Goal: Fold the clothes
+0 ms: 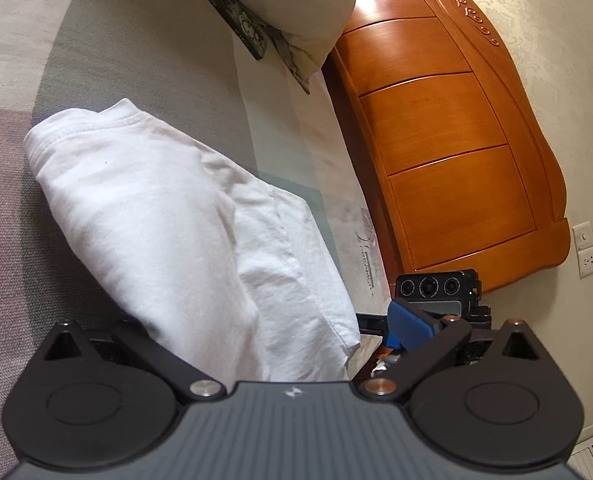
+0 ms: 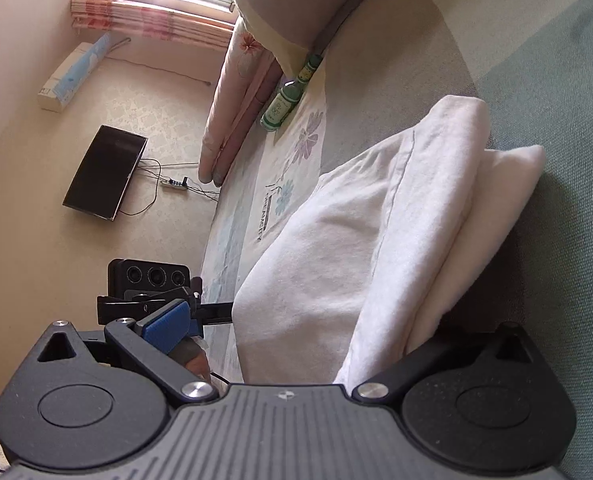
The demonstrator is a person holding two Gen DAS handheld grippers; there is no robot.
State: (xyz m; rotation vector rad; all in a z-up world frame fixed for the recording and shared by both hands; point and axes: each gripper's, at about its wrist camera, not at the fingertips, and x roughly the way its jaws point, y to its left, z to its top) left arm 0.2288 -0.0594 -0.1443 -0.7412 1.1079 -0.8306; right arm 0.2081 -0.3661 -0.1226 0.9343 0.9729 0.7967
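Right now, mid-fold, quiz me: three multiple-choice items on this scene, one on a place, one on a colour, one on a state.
1. Where does the green bottle lie?
A. on the floor
B. on the bed beside the quilts
C. on the white garment

2. What colour is the garment?
A. white
B. blue
C. grey

3. What state is the garment in?
A. spread flat
B. hanging
C. folded into layers

Answers: 1 B, it rests against the rolled floral quilts on the bed; 2 A, plain white in both views; 3 C, stacked layers show at its edge in the right wrist view.
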